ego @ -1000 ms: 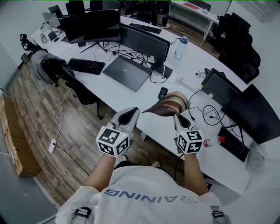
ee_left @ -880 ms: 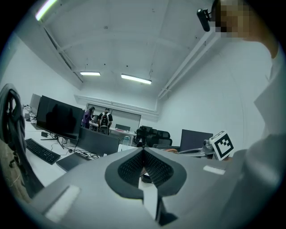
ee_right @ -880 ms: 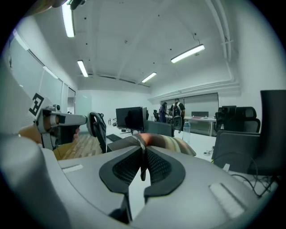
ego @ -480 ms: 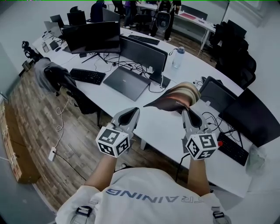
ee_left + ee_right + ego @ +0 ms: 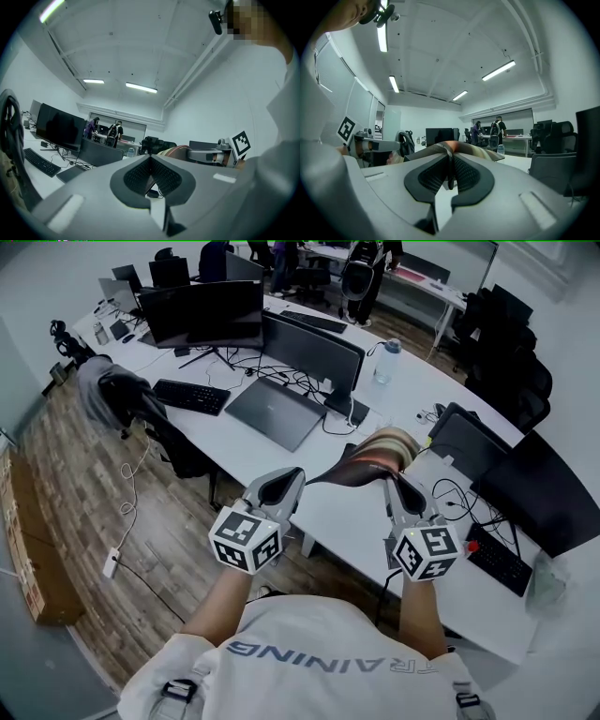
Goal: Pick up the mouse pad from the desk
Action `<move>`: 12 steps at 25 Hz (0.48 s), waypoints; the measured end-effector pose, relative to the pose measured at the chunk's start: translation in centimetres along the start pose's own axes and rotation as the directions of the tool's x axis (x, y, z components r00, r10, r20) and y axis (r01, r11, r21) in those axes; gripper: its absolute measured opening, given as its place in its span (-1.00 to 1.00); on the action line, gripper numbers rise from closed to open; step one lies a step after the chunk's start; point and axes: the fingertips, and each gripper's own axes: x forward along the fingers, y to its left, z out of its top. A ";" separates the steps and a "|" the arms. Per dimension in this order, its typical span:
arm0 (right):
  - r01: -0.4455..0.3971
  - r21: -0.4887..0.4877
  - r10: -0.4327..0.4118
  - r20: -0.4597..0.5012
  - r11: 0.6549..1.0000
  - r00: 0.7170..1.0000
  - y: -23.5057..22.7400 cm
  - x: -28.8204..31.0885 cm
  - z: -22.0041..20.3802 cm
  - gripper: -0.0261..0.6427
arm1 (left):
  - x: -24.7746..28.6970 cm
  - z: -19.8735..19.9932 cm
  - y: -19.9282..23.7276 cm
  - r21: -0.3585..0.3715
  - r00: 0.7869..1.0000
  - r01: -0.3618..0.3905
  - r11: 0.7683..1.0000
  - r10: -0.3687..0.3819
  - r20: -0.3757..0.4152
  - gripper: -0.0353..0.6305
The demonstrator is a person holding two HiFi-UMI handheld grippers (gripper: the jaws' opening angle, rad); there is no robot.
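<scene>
The mouse pad (image 5: 371, 458), dark underneath with a striped reddish top, hangs curled in the air above the white desk (image 5: 342, 507). My right gripper (image 5: 390, 480) is shut on its near edge. In the right gripper view the pad (image 5: 465, 148) is pinched between the ribbed pads and fans out past the right gripper's (image 5: 450, 172) tips. My left gripper (image 5: 281, 486) is held level to the left of the pad, shut with nothing in it and apart from the pad. In the left gripper view my left gripper (image 5: 151, 171) has its pads together, and the right gripper shows off to its right.
On the desk stand monitors (image 5: 312, 351), a closed laptop (image 5: 277, 412), a keyboard (image 5: 191, 397), a water bottle (image 5: 390, 338), cables and a second keyboard (image 5: 500, 557) at the right. An office chair (image 5: 131, 395) with a jacket stands at the left. People stand at the far desks.
My right gripper has risen with the mouse pad, which now hangs higher above the desk. The left gripper has stayed almost where it was.
</scene>
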 end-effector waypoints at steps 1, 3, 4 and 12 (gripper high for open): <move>-0.003 0.001 0.003 -0.003 1.000 1.000 0.2 0.0 -0.1 -0.78 | -0.1 0.0 0.0 0.000 1.000 0.000 1.000 0.000 -0.002 -0.89; -0.007 -0.001 0.007 -0.006 1.000 1.000 0.4 -0.1 -0.3 -0.78 | -0.3 -0.2 0.0 0.000 1.000 -0.002 1.000 0.002 -0.007 -0.89; -0.010 0.001 0.010 -0.007 1.000 1.000 0.5 -0.1 -0.3 -0.78 | -0.3 -0.2 0.0 0.001 1.000 -0.004 1.000 0.004 -0.009 -0.89; -0.022 0.014 0.022 -0.001 1.000 1.000 1.0 -0.5 0.0 -0.78 | -0.8 -0.7 -0.1 -0.003 1.000 -0.012 1.000 0.012 -0.025 -0.89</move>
